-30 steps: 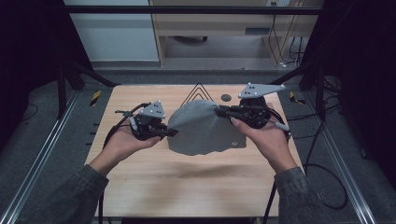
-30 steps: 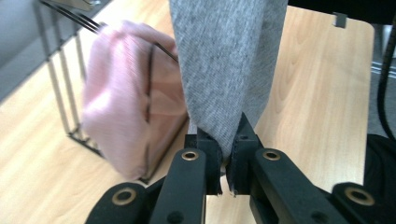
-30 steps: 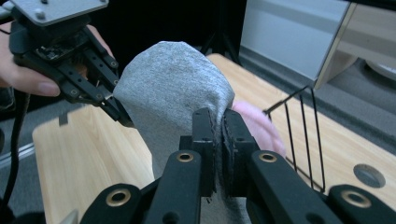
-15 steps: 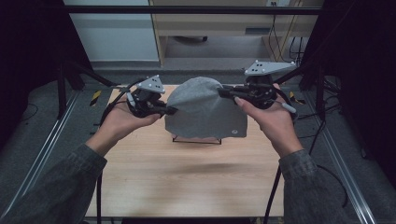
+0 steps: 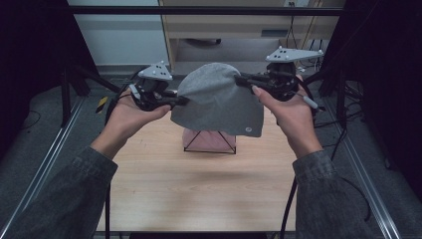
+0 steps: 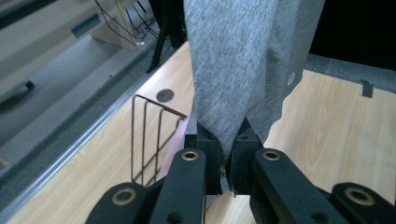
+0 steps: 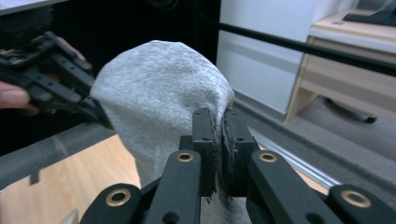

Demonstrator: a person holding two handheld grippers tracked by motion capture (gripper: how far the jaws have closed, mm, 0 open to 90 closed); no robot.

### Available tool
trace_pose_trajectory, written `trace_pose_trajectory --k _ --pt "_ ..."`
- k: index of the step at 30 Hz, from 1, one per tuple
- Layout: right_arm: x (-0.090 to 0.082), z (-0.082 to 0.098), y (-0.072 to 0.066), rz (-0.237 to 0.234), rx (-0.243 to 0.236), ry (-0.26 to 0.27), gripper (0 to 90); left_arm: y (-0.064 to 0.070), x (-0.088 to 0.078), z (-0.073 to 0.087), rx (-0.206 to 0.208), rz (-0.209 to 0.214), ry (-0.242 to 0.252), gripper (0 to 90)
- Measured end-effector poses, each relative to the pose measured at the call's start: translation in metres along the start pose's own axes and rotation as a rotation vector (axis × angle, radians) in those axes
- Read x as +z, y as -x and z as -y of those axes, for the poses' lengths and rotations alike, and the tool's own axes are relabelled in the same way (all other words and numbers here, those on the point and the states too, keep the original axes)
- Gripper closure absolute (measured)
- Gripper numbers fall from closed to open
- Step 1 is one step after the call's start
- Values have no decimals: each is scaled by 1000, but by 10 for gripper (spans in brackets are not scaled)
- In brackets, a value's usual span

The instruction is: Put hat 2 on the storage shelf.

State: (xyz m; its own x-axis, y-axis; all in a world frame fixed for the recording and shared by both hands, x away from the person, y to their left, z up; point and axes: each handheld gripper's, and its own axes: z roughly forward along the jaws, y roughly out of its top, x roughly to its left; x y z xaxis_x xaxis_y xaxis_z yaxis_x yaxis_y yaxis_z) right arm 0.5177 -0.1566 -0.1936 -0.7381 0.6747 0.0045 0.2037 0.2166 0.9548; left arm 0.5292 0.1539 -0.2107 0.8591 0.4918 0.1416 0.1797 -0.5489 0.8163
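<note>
Cloth: a soft grey knitted cloth piece with a rounded top (image 5: 219,99) hangs in the air above the desk, stretched between the two tongs; a small round pale tag sits near its lower right corner in the high view.
Cloth position: lifted clear of the light wooden desk (image 5: 199,184), over its far half and in front of the rack.
Left tongs (image 5: 181,101): held in the person's left hand (image 5: 130,113); the jaws are pressed together on the cloth's left edge. In the left gripper view the left tongs (image 6: 225,151) pinch a fold of the grey cloth (image 6: 238,65), which rises from the jaws.
Right tongs (image 5: 241,79): held in the person's right hand (image 5: 288,112); the jaws are pressed together on the cloth's upper right edge. In the right gripper view the right tongs (image 7: 218,135) stand nearly closed with grey cloth (image 7: 159,102) caught between them and bulging to the left.
Other gripper seen from the right gripper view: the left tongs (image 7: 100,116) bite the cloth's far edge.
Rack: a thin dark wire rack with triangular ends (image 5: 209,142) stands on the desk below the cloth, with something pink (image 5: 199,139) inside it; in the left gripper view the wire rack (image 6: 152,135) shows just left of the jaws.
Desk detail: a round hole (image 6: 165,95) in the desk top lies beyond the rack.
Sleeves: dark grey sleeves (image 5: 64,199) cover both forearms.
</note>
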Motion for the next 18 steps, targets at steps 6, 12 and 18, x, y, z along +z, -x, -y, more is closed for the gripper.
trace_pose_trajectory --k 6,12,18 --pt "1 -12 6 25 -1 30 856 -7 -3 -12 -21 -41 46 857" --pt "13 -10 18 68 2 50 857 -21 10 -16 -41 -61 67 857" --pt "31 -8 36 92 23 85 857 -37 25 -17 -48 -99 109 857"
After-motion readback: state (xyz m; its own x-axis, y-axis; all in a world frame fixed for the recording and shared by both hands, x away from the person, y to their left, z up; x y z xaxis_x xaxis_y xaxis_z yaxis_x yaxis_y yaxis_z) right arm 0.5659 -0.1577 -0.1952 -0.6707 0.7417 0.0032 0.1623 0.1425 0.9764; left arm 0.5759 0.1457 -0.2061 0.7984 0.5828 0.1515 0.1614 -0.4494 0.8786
